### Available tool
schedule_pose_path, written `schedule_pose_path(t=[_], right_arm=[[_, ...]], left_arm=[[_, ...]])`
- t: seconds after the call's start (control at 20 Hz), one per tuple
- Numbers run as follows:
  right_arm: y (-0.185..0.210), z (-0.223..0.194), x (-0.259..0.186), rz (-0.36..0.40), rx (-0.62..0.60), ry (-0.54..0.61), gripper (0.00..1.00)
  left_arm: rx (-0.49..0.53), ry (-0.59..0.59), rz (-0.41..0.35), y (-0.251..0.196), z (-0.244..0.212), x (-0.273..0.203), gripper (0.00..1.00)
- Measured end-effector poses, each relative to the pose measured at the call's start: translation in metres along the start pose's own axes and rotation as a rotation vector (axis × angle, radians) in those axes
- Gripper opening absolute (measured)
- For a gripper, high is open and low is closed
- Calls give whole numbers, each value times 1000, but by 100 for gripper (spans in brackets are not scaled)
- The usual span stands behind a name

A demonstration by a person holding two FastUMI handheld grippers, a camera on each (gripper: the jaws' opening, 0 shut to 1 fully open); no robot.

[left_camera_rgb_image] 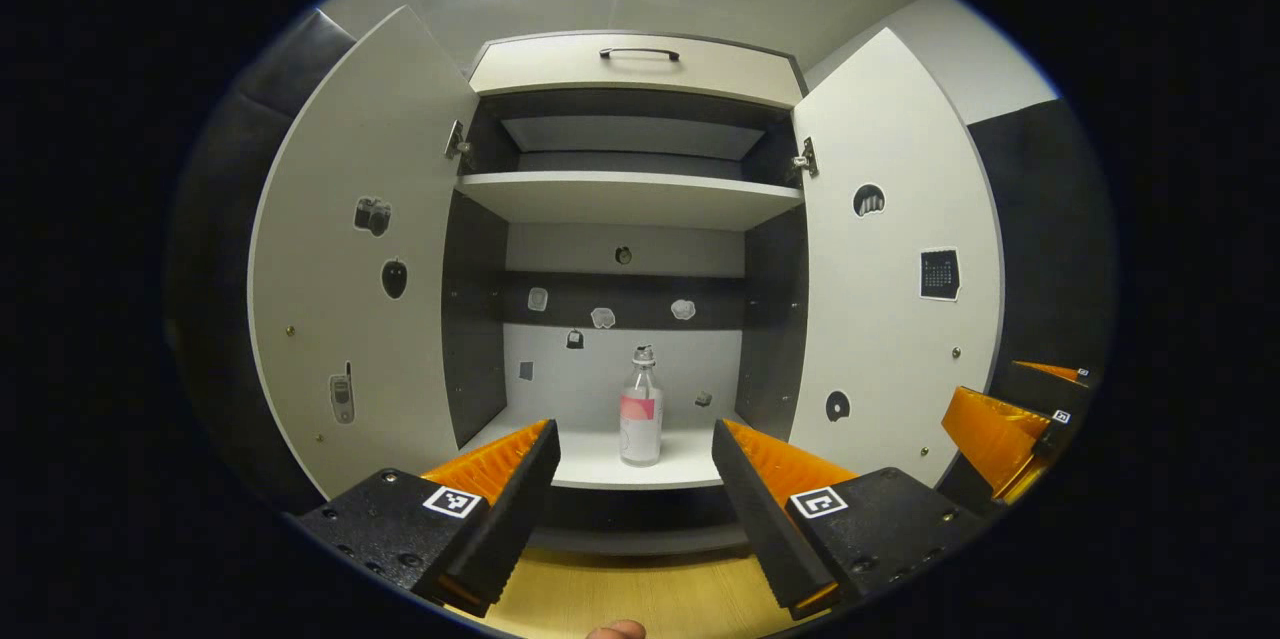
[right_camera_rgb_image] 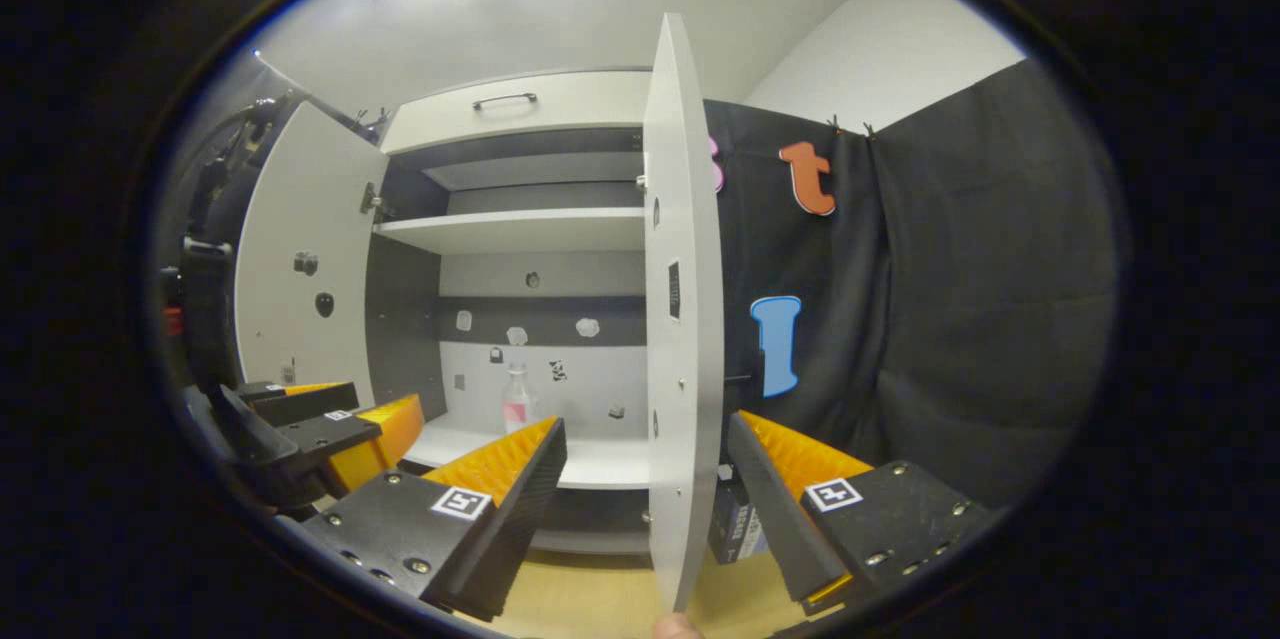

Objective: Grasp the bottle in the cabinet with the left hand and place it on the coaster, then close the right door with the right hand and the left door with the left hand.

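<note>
A clear bottle (left_camera_rgb_image: 640, 416) with a pink label stands upright on the cabinet's lower shelf (left_camera_rgb_image: 600, 464), near its front edge. My left gripper (left_camera_rgb_image: 636, 479) is open just in front of the shelf, its fingers to either side of the bottle but short of it. Both doors stand open: the left door (left_camera_rgb_image: 360, 269) and the right door (left_camera_rgb_image: 895, 269). In the right gripper view the bottle (right_camera_rgb_image: 515, 401) is farther off, and the right door (right_camera_rgb_image: 680, 319) is seen edge-on between the fingers of my open right gripper (right_camera_rgb_image: 645, 479). The left gripper (right_camera_rgb_image: 330, 429) is at the lower left there.
An upper shelf (left_camera_rgb_image: 630, 194) and a drawer with a dark handle (left_camera_rgb_image: 638, 52) sit above. Small stickers dot the back wall and doors. A wooden tabletop (left_camera_rgb_image: 640, 599) lies below the cabinet. The right gripper (left_camera_rgb_image: 1010, 424) is at the right edge. A small box (right_camera_rgb_image: 738, 519) stands behind the right door.
</note>
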State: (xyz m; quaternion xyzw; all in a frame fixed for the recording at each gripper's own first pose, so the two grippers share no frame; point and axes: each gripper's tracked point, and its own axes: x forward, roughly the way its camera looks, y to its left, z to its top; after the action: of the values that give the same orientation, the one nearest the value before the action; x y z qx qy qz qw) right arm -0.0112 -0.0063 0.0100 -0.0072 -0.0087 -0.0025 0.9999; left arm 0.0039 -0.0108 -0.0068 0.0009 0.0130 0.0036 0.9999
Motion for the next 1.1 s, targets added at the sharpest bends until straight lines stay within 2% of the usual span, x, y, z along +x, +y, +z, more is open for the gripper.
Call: schedule_pose_path(t=[0.3, 0.65, 1.1], right_arm=[[-14, 5, 2, -34, -1, -14, 98], [-56, 10, -3, -144, -28, -38, 98], [-111, 6, 6, -315, -78, -32, 98]], left_arm=[[11, 20, 16, 7, -5, 37, 96], [13, 43, 17, 5, -26, 139, 96], [19, 168, 57, 7, -86, 271, 96]])
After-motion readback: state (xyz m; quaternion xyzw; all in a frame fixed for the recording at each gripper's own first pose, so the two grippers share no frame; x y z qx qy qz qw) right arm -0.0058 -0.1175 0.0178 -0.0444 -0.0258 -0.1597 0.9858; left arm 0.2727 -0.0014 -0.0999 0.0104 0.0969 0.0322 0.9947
